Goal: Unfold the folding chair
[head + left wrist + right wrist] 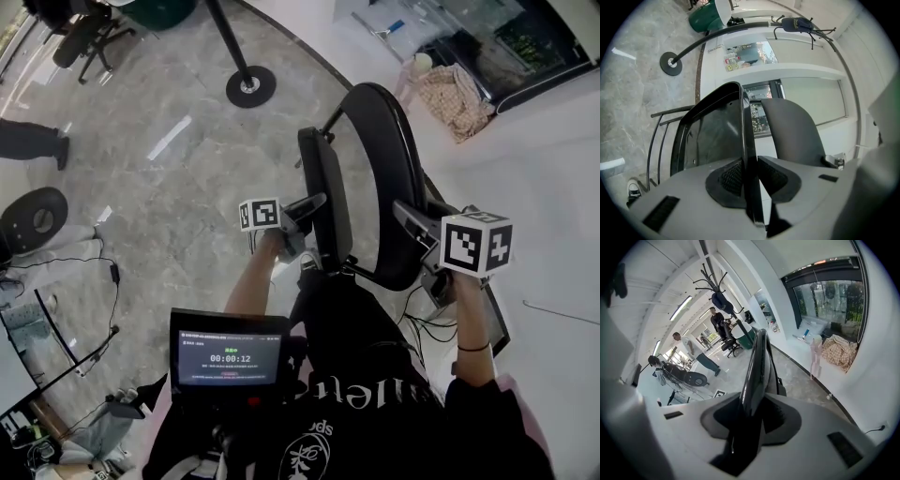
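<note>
Look: black folding chair [380,178], panels parted
Axis: runs away from person [352,375]
Tools: left tool [749,180], right tool [749,420] pinch its edges

Chair [384,197] was glossy black plastic on thin black tube legs [655,140], standing on the grey floor [187,187]. It was partly open. Flat panel [324,187] and rounded panel [790,131] both stood near upright, splayed in a narrow V that met at the near end.
</note>
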{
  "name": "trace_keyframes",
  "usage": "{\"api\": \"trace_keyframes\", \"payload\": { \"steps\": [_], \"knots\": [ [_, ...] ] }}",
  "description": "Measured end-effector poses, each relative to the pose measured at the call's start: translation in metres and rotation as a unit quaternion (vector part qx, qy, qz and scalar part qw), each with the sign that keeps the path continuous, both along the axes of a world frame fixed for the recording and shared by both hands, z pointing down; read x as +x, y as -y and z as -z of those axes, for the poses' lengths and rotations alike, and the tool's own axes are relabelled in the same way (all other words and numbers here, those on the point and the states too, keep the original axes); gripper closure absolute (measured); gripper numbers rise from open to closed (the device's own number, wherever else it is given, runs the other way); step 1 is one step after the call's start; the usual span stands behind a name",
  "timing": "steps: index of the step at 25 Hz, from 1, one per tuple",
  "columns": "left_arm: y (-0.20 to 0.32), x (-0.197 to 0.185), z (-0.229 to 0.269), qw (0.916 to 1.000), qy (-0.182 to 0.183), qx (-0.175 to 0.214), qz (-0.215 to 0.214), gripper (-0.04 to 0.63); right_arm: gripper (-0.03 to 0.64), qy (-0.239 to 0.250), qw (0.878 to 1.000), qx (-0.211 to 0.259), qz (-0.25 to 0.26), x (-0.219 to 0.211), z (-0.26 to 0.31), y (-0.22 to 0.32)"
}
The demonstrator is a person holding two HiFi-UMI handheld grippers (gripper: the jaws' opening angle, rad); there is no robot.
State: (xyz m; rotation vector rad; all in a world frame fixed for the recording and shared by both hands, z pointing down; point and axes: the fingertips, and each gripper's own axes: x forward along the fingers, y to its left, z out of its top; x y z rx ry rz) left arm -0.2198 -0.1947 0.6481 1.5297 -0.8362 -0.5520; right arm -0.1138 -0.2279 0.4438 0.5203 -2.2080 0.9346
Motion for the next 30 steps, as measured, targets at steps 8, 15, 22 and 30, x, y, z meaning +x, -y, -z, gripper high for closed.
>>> {"api": "trace_keyframes", "payload": {
  "steps": [8, 15, 22, 30],
  "knots": [
    [-0.014, -0.021, -0.018, 0.9995, -0.001, -0.013, 0.03, 0.511, 0.517, 0.01, 1.0, -0.014, -0.015, 0.044, -0.02, 0.035],
    [-0.018, -0.027, -0.014, 0.9995, -0.02, 0.01, 0.021, 0.488, 0.517, 0.024, 1.0, 0.001, -0.014, 0.042, -0.025, 0.037],
    [-0.056, -0.078, -0.034, 0.9991, 0.006, -0.006, 0.043, 0.247, 0.52, 0.007, 0.998, 0.042, -0.049, 0.014, -0.036, 0.016],
    [-0.113, -0.157, -0.116, 0.9847, 0.116, -0.106, 0.076, 0.259, 0.518, -0.032, 0.994, 0.079, -0.073, -0.029, -0.059, -0.019]
  ]
}}
